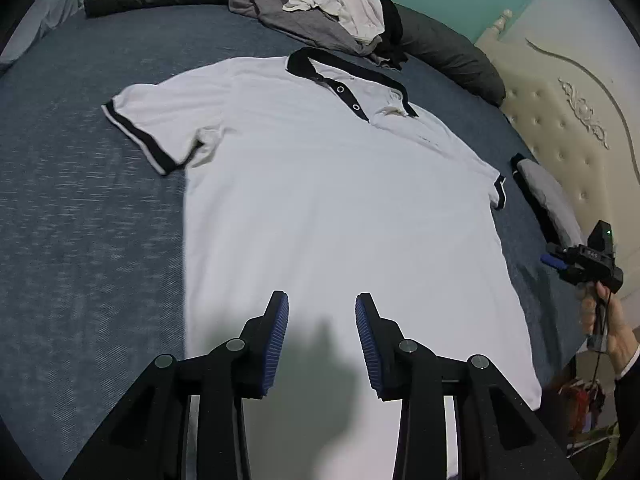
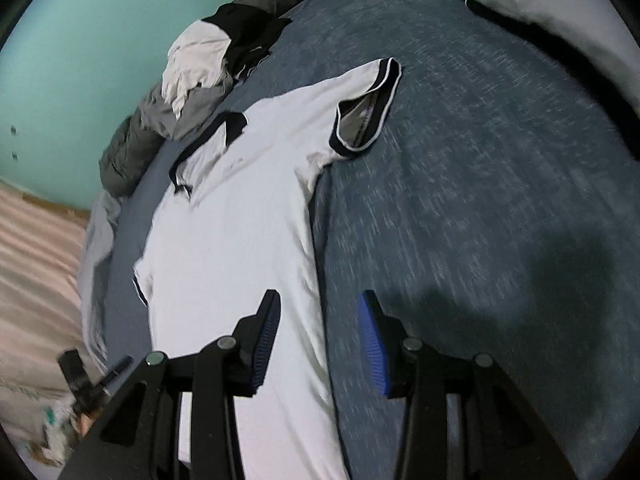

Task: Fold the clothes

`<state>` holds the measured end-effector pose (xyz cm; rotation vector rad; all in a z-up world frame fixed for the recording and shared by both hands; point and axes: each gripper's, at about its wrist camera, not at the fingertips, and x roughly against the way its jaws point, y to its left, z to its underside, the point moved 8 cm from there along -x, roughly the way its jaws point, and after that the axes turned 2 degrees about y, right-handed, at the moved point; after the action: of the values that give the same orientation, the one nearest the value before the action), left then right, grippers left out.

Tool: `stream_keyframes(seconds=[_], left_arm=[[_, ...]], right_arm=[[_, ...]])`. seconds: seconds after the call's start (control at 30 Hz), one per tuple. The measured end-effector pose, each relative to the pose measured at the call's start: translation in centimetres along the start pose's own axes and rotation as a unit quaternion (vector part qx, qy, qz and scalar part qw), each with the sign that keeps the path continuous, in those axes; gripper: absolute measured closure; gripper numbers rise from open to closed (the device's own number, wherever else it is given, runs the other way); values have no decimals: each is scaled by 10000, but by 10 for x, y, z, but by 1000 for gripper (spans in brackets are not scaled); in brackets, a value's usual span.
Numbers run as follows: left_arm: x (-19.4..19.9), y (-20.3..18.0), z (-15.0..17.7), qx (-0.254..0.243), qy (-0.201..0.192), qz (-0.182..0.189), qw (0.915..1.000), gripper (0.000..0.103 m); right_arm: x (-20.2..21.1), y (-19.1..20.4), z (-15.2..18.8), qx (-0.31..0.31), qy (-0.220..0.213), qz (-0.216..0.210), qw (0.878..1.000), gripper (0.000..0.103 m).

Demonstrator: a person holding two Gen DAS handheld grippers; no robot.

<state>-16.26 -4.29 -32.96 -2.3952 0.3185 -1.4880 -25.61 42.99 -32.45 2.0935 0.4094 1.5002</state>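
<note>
Currently polo point(image 1: 320, 184) lies flat, face up, mid-frame on bed point(image 1: 80, 216); pile point(image 1: 320, 4) at top. Left tool point(image 1: 322, 304) and right tool point(image 2: 320, 304) both spread, holding nothing. Soft, light, limp knit; grip sleeve or hem edges.

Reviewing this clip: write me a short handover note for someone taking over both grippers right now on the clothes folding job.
Left gripper: open, holding nothing, hovering over the lower middle of the white polo shirt.
Right gripper: open, holding nothing, above the shirt's side edge, where it meets the blue bedcover.
Shirt: spread flat, front up, collar toward the far side, both sleeves out.
Pile of unfolded clothes lies beyond the collar; a folded grey item sits to the right.
Done: shirt laid out. Left: every fold on this shirt, then the pile.
</note>
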Motion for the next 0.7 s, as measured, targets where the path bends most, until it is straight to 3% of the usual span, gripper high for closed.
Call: stream_keyframes(seconds=[0.4, 0.57, 0.63, 0.7], left_arm=[[-46, 1, -13, 153, -298, 182, 9993, 64], [-60, 9, -9, 253, -240, 256, 9991, 64], [-62, 10, -10, 270, -242, 286, 9989, 64], [-63, 9, -10, 278, -242, 335, 9988, 64]], right_arm=[[-73, 14, -29, 313, 320, -49, 9990, 62], [-96, 15, -32, 425, 467, 6, 9980, 68], [-101, 14, -34, 442, 463, 18, 9979, 83], [-104, 14, -36, 469, 449, 39, 9979, 93]])
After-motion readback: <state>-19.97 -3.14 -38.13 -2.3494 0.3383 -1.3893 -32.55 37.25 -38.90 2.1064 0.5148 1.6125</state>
